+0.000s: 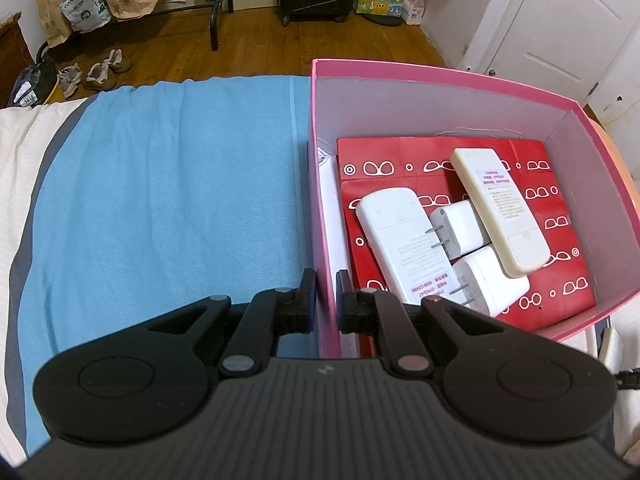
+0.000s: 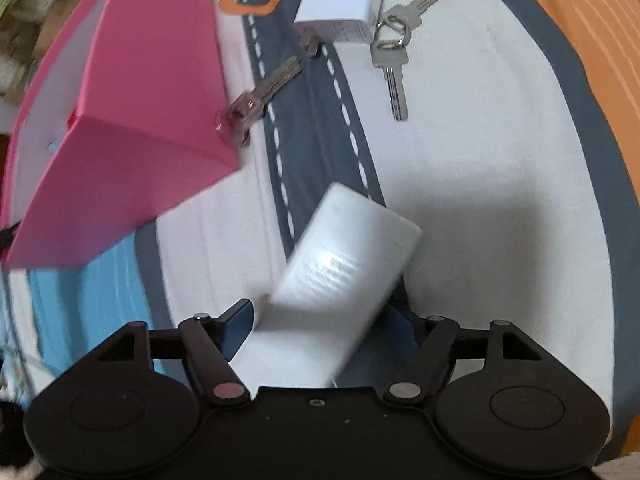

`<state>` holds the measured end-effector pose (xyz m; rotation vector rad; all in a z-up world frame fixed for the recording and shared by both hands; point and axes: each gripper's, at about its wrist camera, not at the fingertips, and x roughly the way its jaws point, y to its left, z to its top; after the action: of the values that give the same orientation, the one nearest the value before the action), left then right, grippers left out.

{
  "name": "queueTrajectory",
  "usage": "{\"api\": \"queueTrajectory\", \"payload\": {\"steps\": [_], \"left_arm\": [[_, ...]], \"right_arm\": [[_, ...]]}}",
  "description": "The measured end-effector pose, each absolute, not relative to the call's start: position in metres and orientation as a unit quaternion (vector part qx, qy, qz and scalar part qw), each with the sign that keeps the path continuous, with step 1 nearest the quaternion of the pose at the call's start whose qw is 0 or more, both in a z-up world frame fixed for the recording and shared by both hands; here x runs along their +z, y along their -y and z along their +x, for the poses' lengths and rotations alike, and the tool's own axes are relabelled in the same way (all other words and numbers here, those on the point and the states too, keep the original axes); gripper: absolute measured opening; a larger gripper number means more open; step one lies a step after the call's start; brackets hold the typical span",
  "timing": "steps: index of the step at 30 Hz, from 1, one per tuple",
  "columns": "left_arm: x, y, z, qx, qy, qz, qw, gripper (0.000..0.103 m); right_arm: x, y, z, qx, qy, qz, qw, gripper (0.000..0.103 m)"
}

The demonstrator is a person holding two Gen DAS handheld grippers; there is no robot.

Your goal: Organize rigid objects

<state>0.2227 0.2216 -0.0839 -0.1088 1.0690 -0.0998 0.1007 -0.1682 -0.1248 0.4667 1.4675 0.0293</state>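
Left gripper (image 1: 326, 294) pinches pink box (image 1: 440, 70) wall (blue cloth (image 1: 180, 184) bare).

A pink box (image 1: 440, 70) holds red paper (image 1: 560, 280) with white outline shapes – white remotes (image 1: 400, 236) on it; blue cloth (image 1: 160, 184) beside; silver keys (image 2: 394, 68) on grey-banded white bedding (image 2: 480, 140).

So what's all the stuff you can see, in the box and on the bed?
Pink box: one, on the bed, left wall clamped.
Remotes: two, white and cream, in the box.
Plug chargers: two, white, in the box.
Red card: one, lining the box bottom.
White block: one, blurred, on the bed.
Charger: one, white, on the bed.
Keys: one silver bunch, beside it.
Left gripper: black, shut on the box.
Right gripper: black, open around the block.
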Motion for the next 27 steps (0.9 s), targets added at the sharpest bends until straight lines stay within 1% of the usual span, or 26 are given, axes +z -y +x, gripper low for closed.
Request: {"api": "queueTrajectory", "payload": {"steps": [2,3,4,5,7,8,12,13,14,15,16,17,18,22,27], "left_arm": [[-0.084,-0.222,0.223,-0.047,-0.509,-0.052,0.858,0.008],[-0.084,-0.223,0.223,-0.047,-0.509,-0.052,0.858,0.008],[-0.084,-0.223,0.223,-0.048,-0.509,-0.053,0.858,0.008],[-0.084,-0.223,0.223,-0.048,-0.509,-0.053,0.858,0.008],[-0.084,-0.222,0.223,-0.047,-0.509,-0.053,0.858,0.008],[-0.084,-0.223,0.223,-0.046,-0.51,-0.057,0.857,0.008],[-0.085,-0.225,0.223,-0.047,-0.511,-0.064,0.856,0.009],[-0.085,-0.225,0.223,-0.047,-0.511,-0.065,0.856,0.009],[-0.085,-0.224,0.223,-0.046,-0.511,-0.064,0.856,0.009],[-0.085,-0.225,0.223,-0.046,-0.511,-0.064,0.856,0.009],[-0.085,-0.225,0.223,-0.046,-0.511,-0.065,0.856,0.009],[-0.085,-0.225,0.223,-0.045,-0.511,-0.066,0.856,0.009],[-0.085,-0.225,0.223,-0.045,-0.511,-0.067,0.856,0.009],[-0.084,-0.225,0.223,-0.045,-0.511,-0.066,0.856,0.009],[-0.085,-0.224,0.223,-0.045,-0.51,-0.065,0.856,0.009]], "right_arm": [[-0.125,0.15,0.104,0.005,-0.657,0.163,0.736,0.088],[-0.125,0.137,0.104,0.012,-0.655,0.125,0.745,0.088],[-0.124,0.123,0.101,0.019,-0.649,0.078,0.757,0.086],[-0.121,0.108,0.095,0.038,-0.633,0.02,0.773,0.077],[-0.115,0.09,0.081,0.084,-0.595,-0.071,0.796,0.069],[-0.112,0.087,0.078,0.1,-0.587,-0.085,0.798,0.065],[-0.112,0.089,0.078,0.126,-0.603,-0.093,0.782,0.064],[-0.115,0.09,0.081,0.124,-0.607,-0.083,0.78,0.066],[-0.119,0.093,0.085,0.119,-0.612,-0.067,0.779,0.071],[-0.121,0.096,0.089,0.115,-0.612,-0.051,0.781,0.072],[-0.123,0.095,0.089,0.11,-0.607,-0.047,0.786,0.072],[-0.121,0.093,0.087,0.109,-0.601,-0.052,0.79,0.062],[-0.117,0.091,0.083,0.112,-0.59,-0.063,0.797,0.061],[-0.09,0.1,0.064,0.121,-0.563,-0.044,0.816,0.06],[-0.043,0.096,0.042,0.145,-0.493,-0.03,0.857,0.059]]}}
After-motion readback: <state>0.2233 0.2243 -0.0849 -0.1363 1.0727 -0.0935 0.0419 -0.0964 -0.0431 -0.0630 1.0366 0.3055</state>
